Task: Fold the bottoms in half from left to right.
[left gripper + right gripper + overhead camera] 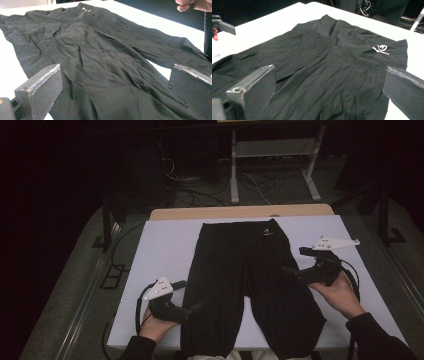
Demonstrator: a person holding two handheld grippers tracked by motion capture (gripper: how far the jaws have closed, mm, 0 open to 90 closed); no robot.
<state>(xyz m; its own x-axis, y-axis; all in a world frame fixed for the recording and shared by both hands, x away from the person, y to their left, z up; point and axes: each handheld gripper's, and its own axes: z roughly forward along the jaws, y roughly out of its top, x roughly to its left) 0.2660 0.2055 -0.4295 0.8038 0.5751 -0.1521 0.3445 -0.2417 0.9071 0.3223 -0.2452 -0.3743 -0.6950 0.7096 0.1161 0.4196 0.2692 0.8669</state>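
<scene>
black pants (250, 280) lie flat on the white tabletop (165, 250). left gripper (192, 310) and right gripper (290, 270) flank the pants, jaws released, grasping nothing.

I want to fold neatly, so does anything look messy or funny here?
A bit: the black fabric trousers lie flat on the white table but are creased, and both leg ends hang over the near edge. Both grippers are open.

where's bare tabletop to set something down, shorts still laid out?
Free: the white strip left of the black shorts, from the far edge down to the left gripper; a narrower strip right of them, past the right gripper; the small wedge between the two legs. Crowded: the table's middle, covered by cloth, and both near corners, where the hands sit.
</scene>
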